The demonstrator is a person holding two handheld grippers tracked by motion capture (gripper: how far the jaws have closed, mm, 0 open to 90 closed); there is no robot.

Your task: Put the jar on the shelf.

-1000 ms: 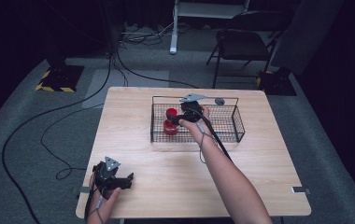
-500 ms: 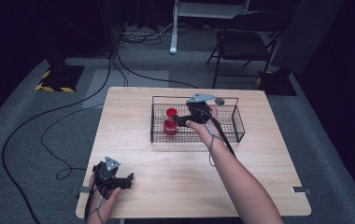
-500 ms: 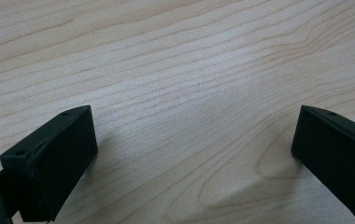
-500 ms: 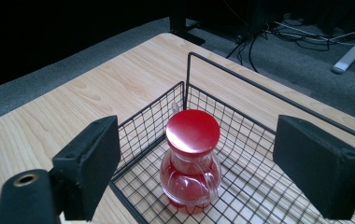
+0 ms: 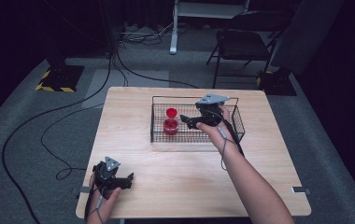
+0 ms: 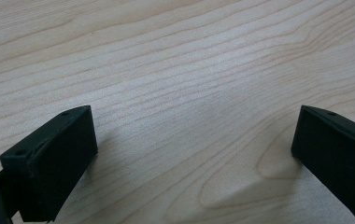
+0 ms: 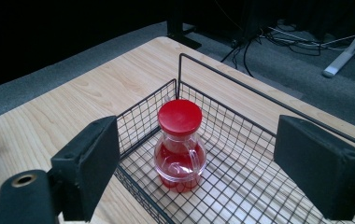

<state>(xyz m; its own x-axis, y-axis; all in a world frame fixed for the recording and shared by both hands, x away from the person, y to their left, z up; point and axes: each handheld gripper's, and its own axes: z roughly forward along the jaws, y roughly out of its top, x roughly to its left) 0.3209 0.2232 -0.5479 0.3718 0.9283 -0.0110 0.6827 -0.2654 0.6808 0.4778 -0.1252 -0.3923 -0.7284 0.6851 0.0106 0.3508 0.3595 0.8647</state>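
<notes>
A small clear jug (image 5: 171, 123) with a red lid and red liquid stands upright in the left part of a black wire basket (image 5: 194, 97) on the wooden table (image 5: 189, 182). My right gripper (image 5: 188, 120) hovers over the basket's middle, to the right of the jug and pointing at it, open with nothing between its jaws. In the right gripper view the jug (image 7: 180, 144) stands beyond the wide-apart jaws of the right gripper (image 7: 196, 140), near the basket's (image 7: 241, 80) corner. At the table's near left, my left gripper (image 5: 127, 180) (image 6: 194, 135) rests open over bare wood.
The basket's right half holds nothing that I can see. Bare tabletop stretches between the basket and the near edge. A folding chair (image 5: 241, 44) and cables (image 5: 35, 126) lie on the grey floor beyond and to the left of the table.
My right gripper has drawn back to the right and a little up, away from the jug, which stays standing in the basket. The left gripper has not moved.
</notes>
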